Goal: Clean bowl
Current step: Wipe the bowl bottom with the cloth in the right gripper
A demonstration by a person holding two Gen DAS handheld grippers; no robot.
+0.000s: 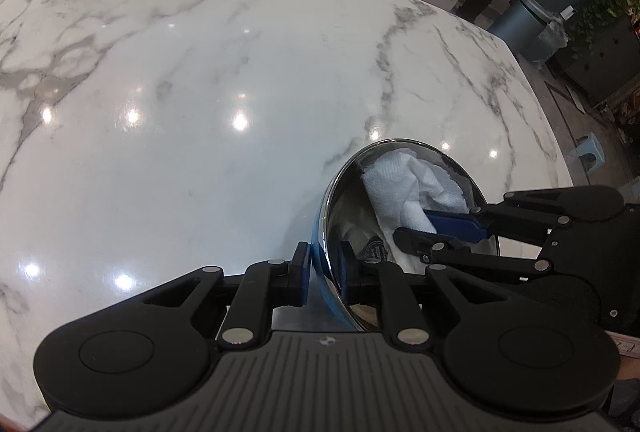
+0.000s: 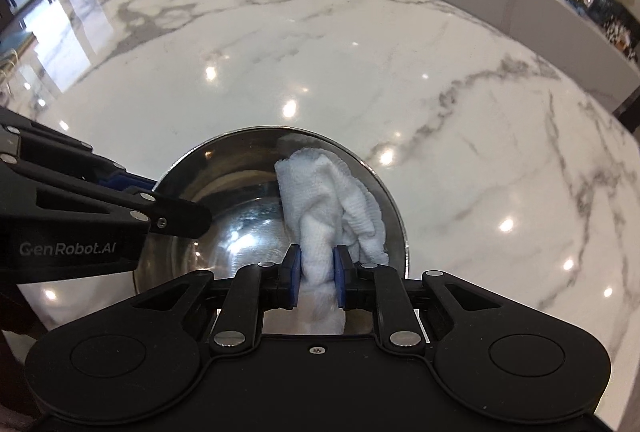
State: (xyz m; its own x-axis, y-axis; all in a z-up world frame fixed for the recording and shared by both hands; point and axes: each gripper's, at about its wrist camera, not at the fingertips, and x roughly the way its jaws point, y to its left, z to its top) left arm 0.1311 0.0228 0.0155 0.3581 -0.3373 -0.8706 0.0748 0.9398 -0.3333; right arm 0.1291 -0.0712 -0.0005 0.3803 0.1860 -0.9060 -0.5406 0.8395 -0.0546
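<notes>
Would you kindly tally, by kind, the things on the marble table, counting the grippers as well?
Steel bowl: 1
White paper towel: 1
Grippers: 2, the left gripper shut on the bowl's rim, the right gripper shut on the paper towel
Total: 4

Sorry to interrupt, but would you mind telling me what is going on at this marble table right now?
A person is cleaning a shiny metal bowl with two hand-held grippers. The left gripper is shut on the bowl's rim, one pad outside and one inside, steadying it on the marble table. The right gripper is shut on a wadded white paper towel and holds it inside the bowl, against the far right part of the inner wall. Nothing else sits near the bowl.
</notes>
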